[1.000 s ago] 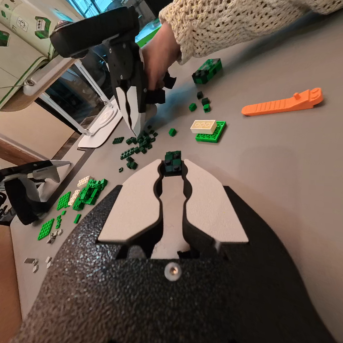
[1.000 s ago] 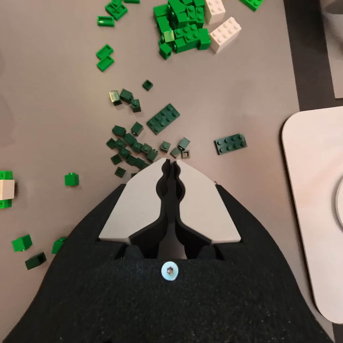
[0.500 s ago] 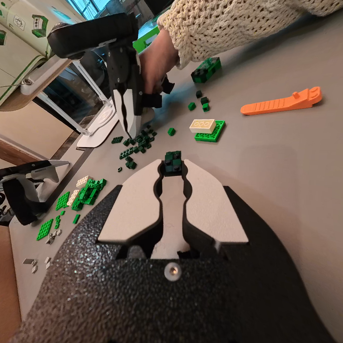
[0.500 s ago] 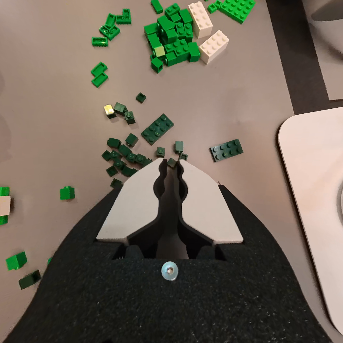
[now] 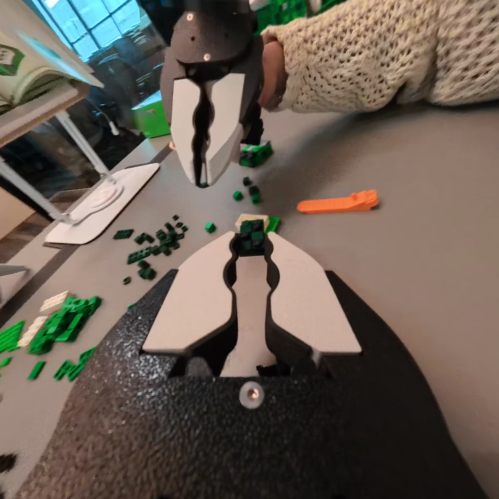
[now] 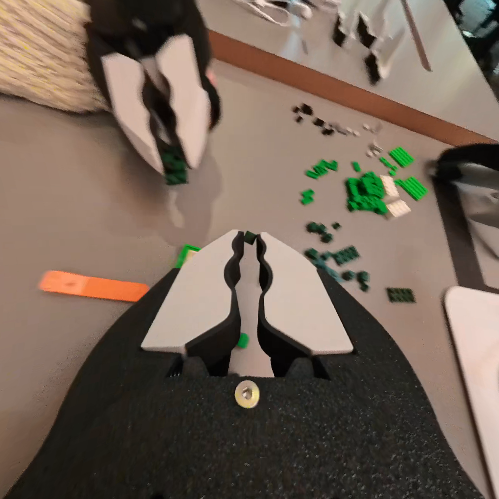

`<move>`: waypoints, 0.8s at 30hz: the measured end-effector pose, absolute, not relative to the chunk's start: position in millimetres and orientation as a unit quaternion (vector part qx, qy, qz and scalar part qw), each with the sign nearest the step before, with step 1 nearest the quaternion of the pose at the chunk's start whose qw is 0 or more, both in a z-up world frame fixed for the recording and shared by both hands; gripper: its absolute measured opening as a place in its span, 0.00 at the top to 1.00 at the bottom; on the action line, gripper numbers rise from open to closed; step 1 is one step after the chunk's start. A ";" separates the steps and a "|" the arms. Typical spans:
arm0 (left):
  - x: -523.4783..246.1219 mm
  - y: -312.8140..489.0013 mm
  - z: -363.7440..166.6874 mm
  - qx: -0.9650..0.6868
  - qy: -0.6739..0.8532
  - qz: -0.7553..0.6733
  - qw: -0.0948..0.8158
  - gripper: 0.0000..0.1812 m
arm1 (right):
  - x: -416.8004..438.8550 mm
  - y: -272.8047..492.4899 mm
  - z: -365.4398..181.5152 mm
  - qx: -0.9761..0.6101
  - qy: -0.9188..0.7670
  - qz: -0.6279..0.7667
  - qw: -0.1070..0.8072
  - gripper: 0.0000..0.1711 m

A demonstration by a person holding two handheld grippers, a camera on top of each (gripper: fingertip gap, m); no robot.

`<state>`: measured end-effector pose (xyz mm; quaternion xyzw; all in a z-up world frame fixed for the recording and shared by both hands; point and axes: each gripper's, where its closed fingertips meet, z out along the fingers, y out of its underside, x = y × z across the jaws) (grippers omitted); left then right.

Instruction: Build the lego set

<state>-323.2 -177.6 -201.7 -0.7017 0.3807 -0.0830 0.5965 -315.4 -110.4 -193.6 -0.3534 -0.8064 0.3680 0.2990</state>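
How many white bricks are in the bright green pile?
2 white bricks, both on the right edge of the green pile in the right wrist view, one beyond the other. More may be buried; it's blurred.

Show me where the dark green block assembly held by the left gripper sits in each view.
Left wrist view: the dark green block assembly is at centre, clamped in the left gripper.
Right wrist view: upper left, the same assembly juts out below the gripper tips.
Shared landmark: the orange tool on the table.
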 end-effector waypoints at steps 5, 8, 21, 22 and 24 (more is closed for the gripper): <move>-308.9 -190.7 -189.9 -0.675 0.389 -0.159 0.606 0.91 | -294.0 -164.6 -191.9 -0.310 -0.833 0.381 0.255 0.95; -304.6 -194.6 -184.3 -0.648 0.406 -0.150 0.626 0.91 | -291.5 -181.3 -188.6 -0.296 -0.840 0.379 0.251 0.95; -288.6 -199.7 -195.3 -0.653 0.425 -0.182 0.599 0.91 | -281.2 -205.6 -181.9 -0.268 -0.860 0.351 0.254 0.95; -288.4 -200.6 -194.9 -0.655 0.423 -0.191 0.596 0.91 | -281.0 -206.7 -183.3 -0.267 -0.863 0.347 0.252 0.95; -287.8 -202.1 -194.9 -0.659 0.419 -0.208 0.590 0.91 | -280.7 -208.5 -186.2 -0.266 -0.868 0.341 0.245 0.95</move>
